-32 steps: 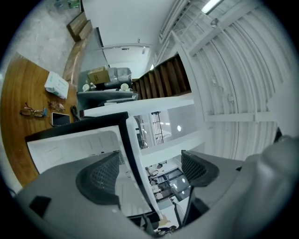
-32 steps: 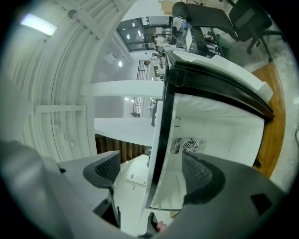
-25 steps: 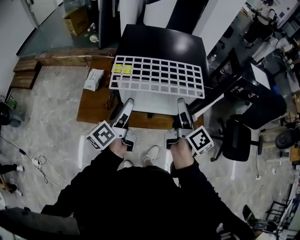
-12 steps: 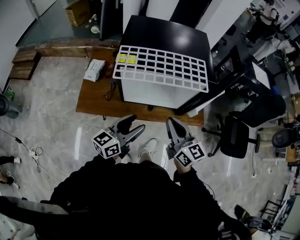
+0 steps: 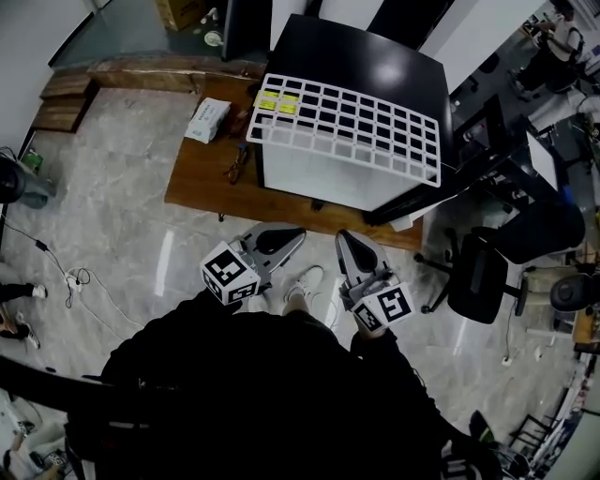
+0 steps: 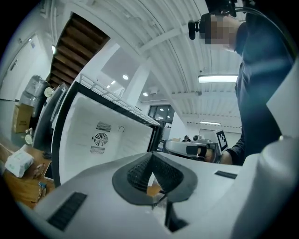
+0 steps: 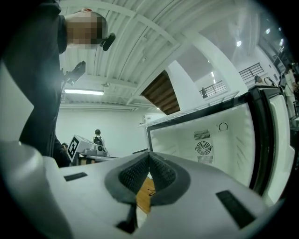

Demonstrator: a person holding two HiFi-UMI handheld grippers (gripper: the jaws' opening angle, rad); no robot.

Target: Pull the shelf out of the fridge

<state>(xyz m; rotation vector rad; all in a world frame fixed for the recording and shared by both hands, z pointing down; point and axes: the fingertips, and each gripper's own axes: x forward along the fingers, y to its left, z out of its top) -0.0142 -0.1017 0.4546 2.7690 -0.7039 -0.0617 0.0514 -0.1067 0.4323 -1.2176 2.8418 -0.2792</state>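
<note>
The left gripper [image 5: 295, 237] is clenched on nothing, held close to the person's body. The right gripper [image 5: 344, 239], just beside it, is likewise clenched and empty.

The white wire shelf [image 5: 347, 127] lies at twelve o'clock from them, flat on top of the fridge [image 5: 375, 61] and well apart from both tools, so the pull looks done.

The risk I see is that the shelf's near edge juts past the fridge front with nothing holding it. A knock could tip it onto the wooden platform [image 5: 206, 183].

As for containers, the cardboard box [image 5: 178, 11] at eleven o'clock is too far off to read. The fridge cavity [image 7: 219, 140] shows bare white walls and a fan vent, with nothing stored.
</note>
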